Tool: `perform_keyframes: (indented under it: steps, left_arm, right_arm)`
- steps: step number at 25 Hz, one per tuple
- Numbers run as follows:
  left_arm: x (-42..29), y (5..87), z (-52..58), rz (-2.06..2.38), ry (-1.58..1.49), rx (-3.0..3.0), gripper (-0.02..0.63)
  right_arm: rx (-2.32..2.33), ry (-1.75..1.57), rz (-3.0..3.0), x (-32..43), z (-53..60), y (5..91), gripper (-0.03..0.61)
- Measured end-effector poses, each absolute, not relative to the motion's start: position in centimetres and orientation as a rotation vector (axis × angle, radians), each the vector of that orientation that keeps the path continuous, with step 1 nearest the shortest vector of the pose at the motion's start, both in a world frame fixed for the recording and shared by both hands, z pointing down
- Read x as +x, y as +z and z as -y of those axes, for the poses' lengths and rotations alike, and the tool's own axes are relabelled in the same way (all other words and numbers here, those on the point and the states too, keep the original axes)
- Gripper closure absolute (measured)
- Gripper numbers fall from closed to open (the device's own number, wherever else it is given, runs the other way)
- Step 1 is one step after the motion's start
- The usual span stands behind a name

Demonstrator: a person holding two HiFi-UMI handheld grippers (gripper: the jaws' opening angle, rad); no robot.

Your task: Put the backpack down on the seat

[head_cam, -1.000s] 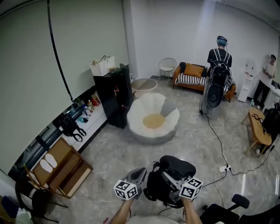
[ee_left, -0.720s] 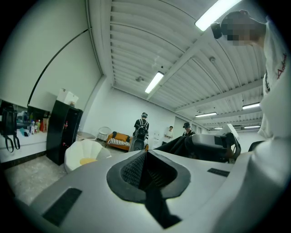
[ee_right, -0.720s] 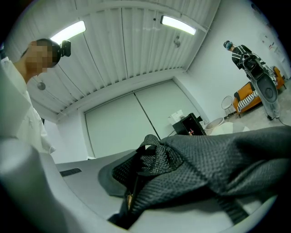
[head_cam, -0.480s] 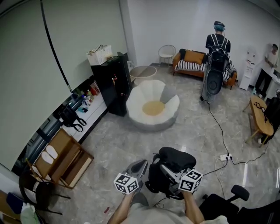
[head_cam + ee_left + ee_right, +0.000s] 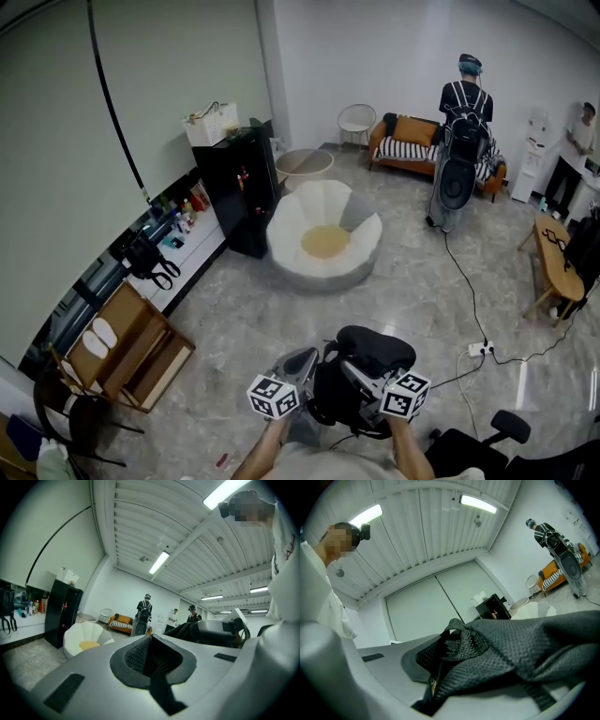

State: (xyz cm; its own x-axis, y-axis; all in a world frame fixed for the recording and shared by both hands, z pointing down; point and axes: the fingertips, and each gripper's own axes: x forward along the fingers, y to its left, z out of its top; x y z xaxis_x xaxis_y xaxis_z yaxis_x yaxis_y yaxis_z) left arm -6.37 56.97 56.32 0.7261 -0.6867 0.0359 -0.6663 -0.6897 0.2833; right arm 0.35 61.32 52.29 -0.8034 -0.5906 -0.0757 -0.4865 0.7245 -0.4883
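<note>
Grey stone floor (image 5: pixel 253 319) lies between the person and the seat (image 5: pixel 298 214), the white petal-shaped one at the head view's centre, so the job is barely begun. The backpack (image 5: pixel 370 349) hangs at bottom centre, well apart from the seat, and is not yet carried over, lowered or let go. The right gripper (image 5: pixel 449 651) is clamped on its mesh strap (image 5: pixel 478 641); the left gripper (image 5: pixel 151 654) is closed on nothing. From above, the bag seems to hang long axis downward, top toward the grippers, though foreshortening leaves that unsure.

Left gripper (image 5: pixel 302 357) held level, jaws together — right gripper (image 5: pixel 347 366) beside it, clamping the backpack strap (image 5: pixel 460 643).
</note>
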Motion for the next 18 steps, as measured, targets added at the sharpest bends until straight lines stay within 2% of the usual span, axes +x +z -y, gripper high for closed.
perform_keyframes:
  steps: [18]
  left_arm:
    - [-4.3,56.0,-37.2,0.944,-0.128,2.688,0.58]
  right_arm:
    - [-0.993,-0.679,-2.649,2.0,-42.6,52.0,0.522]
